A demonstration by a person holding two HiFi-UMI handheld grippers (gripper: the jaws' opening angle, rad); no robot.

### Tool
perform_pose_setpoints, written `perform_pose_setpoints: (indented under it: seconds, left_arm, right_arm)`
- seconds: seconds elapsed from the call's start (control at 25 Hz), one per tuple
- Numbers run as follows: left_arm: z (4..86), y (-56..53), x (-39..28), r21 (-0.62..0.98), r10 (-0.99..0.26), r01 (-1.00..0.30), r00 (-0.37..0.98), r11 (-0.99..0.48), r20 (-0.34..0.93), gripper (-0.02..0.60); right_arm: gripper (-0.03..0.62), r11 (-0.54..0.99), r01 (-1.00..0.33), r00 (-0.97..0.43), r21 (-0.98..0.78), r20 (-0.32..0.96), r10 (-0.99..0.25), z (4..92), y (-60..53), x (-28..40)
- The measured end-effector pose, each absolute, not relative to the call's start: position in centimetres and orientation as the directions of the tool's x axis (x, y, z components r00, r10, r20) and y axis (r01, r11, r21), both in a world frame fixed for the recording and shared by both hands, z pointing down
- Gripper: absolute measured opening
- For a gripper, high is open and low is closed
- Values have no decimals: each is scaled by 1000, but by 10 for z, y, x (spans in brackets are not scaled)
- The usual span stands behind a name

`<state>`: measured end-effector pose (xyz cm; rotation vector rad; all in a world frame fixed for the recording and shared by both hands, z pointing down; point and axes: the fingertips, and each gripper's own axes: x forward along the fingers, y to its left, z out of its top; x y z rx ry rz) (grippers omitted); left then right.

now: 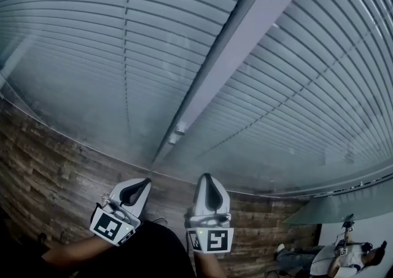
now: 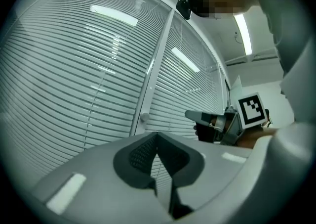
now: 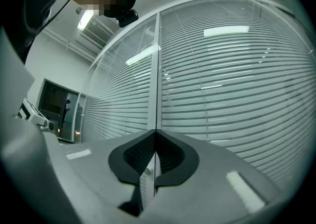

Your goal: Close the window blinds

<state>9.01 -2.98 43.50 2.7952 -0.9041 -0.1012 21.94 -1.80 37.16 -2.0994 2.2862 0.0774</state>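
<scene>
Horizontal slatted blinds (image 1: 73,56) hang behind glass on both sides of a pale upright frame bar (image 1: 245,43). A small white knob (image 1: 178,131) sits low on that bar; it also shows in the left gripper view as a knob (image 2: 144,116). My left gripper (image 1: 136,186) is below and left of the knob, its jaws meeting at the tips with nothing between them. My right gripper (image 1: 207,180) is below the knob, apart from it, jaws shut and empty. In its own view the right gripper (image 3: 156,132) lines up with the bar (image 3: 157,69). The left gripper (image 2: 157,134) faces the left pane.
A wood-plank wall (image 1: 49,178) runs under the window. At the lower right a person (image 1: 347,257) sits by a white surface. A dark doorway (image 3: 57,104) stands off to the left in the right gripper view. Ceiling lights reflect in the glass (image 2: 113,15).
</scene>
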Motion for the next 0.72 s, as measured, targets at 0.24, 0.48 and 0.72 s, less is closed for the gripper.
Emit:
perform_pose_setpoints:
  seconds: [0.24,0.48,0.72]
  left_arm:
    - [434,-15,97,174,-608,-602,794,-780,20,-2]
    - [438,-10,112,166,-612,-607,790,-777,24,-2]
    - [438,-3,117,159,-625,-620,780,-769,16,-2]
  right_arm:
    - [0,138,-990,-138,27,-36,-990,385,-2,204]
    - [0,154,-988,-155,20,-50,-987,387,-1,205]
    - [0,124,-992,-124,11,-66,-990,385,7,218]
